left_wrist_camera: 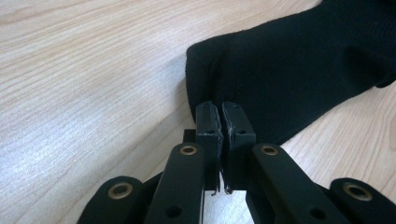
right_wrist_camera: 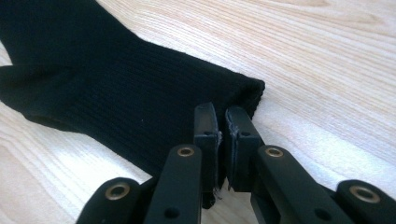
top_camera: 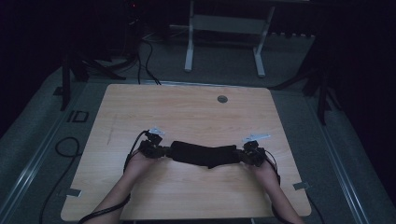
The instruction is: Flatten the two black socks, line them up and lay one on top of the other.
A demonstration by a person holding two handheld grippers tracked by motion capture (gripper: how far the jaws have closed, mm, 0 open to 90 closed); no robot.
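Dim surroundings were seen around a pale wooden table, with a white frame's legs standing on the grey floor beyond it and cables trailing off to the left. Near the person's edge of the table a black sock was stretched crosswise, low over the wood or just on it, each end taken by a claw. The left claw was clenched on one end; in the left gripper view its pads were pressed together over a small fold of the black sock. The right claw was clenched on the other end, and in the right gripper view the ribbed cuff edge of the sock was pinched between nearly closed pads.

The step in hand was judged to be laying the sock out flat. For that to be done well, both ends would need to be lowered together with a light, even pull kept along the length, so that no wrinkle is set down, and the grips loosened only once the fabric rests fully on the wood.

The sock appeared as a dark knitted tube, finely ribbed, soft and limp, with a bulge sagging toward the person near its middle.
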